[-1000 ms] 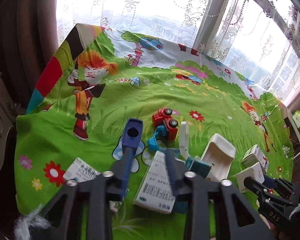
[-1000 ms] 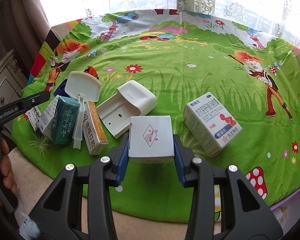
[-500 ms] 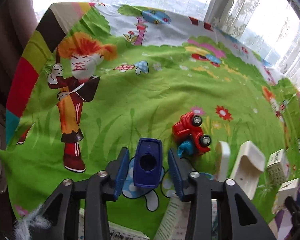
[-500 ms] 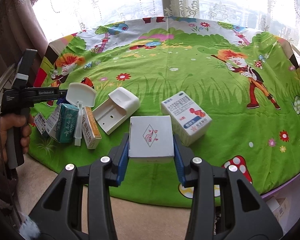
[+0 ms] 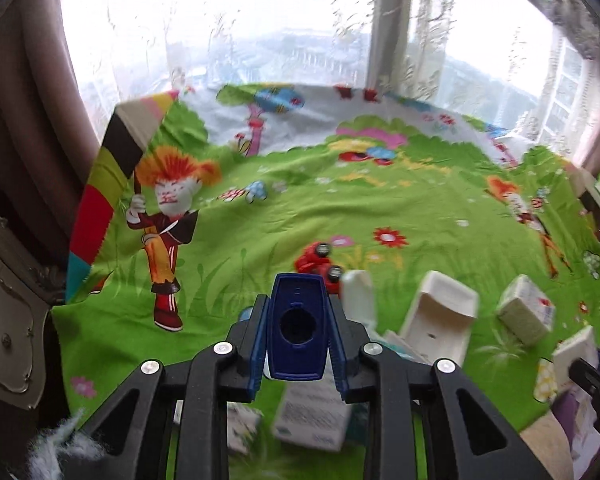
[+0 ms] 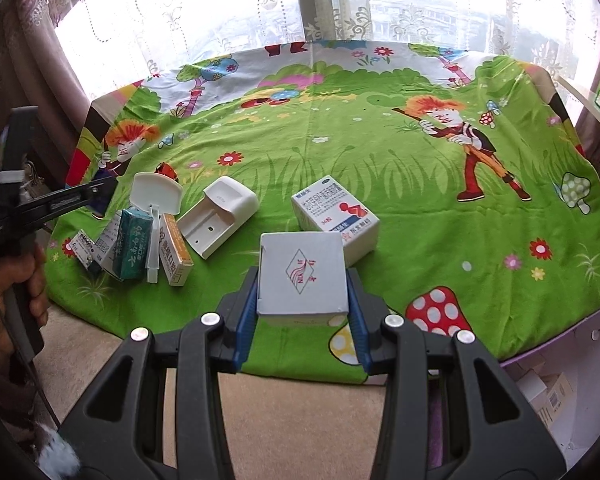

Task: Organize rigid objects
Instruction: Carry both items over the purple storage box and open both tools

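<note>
The desk is being covered by a bright green cartoon cloth (image 6: 340, 168), and white lace curtains (image 6: 220, 12) are being lit by the window. A dark blue plastic piece (image 5: 297, 328) is being pinched above the cloth by the left tongs (image 5: 298, 338). A white cardboard box (image 6: 302, 274) is being pinched at the near cloth edge by the right tongs (image 6: 302, 300).

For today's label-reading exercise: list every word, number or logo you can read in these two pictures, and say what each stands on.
"NIX" with a red diamond logo: top of the white box in the right gripper.
"36": front of the white-and-blue medicine box; its Chinese print is too small.
Large Chinese characters, not legible to me: teal box, orange-edged box.
Dark blue plastic piece in the left gripper: no text.
</note>
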{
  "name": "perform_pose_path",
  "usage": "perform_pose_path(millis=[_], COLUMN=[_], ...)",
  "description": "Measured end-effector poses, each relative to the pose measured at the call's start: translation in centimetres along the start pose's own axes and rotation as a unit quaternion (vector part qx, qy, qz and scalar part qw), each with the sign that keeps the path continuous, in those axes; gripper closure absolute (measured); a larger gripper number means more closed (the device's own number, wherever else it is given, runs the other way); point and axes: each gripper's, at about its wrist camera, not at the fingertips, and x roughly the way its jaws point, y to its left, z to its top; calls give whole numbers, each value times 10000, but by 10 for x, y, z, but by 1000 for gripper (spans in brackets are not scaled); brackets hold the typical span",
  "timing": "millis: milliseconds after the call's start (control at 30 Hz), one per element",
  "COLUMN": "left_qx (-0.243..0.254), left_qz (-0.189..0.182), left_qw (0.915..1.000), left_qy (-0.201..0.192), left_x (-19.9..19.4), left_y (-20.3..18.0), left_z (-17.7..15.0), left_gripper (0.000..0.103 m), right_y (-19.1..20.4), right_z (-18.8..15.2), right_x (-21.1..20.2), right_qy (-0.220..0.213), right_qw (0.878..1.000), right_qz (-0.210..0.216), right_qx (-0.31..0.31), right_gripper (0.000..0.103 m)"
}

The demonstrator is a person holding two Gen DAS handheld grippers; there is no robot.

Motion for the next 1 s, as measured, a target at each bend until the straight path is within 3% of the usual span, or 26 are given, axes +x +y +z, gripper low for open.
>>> perform_pose_path(millis=[233, 367, 600, 900, 1000], left_qx=[151, 216, 540, 1311, 1560], left_qz=[-415, -586, -1237, -2439, -2657], left_qw=[9987, 9977, 9908, 9602, 9496], left_qy=[-245, -257, -67, 375, 580], left_x=[-55, -66, -80, -93, -92], left_y=[-36, -47, -91, -178, -206], left_z=[-22, -31, -53, -83, -94], left_gripper=[74, 74, 75, 75, 75], right_y=[-6, -10, -25, -85, -110], right_z=[-10, -16, -24, -53, -67], right_x=[-23, -32, -54, -95, -103], right_qy=[-87, -112, -235, -354, -331], right_qw=[9999, 9999, 9993, 9952, 9926], right_qz=[-18, -64, -155, -597, -772], right_qx=[63, 98, 231, 685, 880], right_gripper=[58, 58, 58, 58, 58])
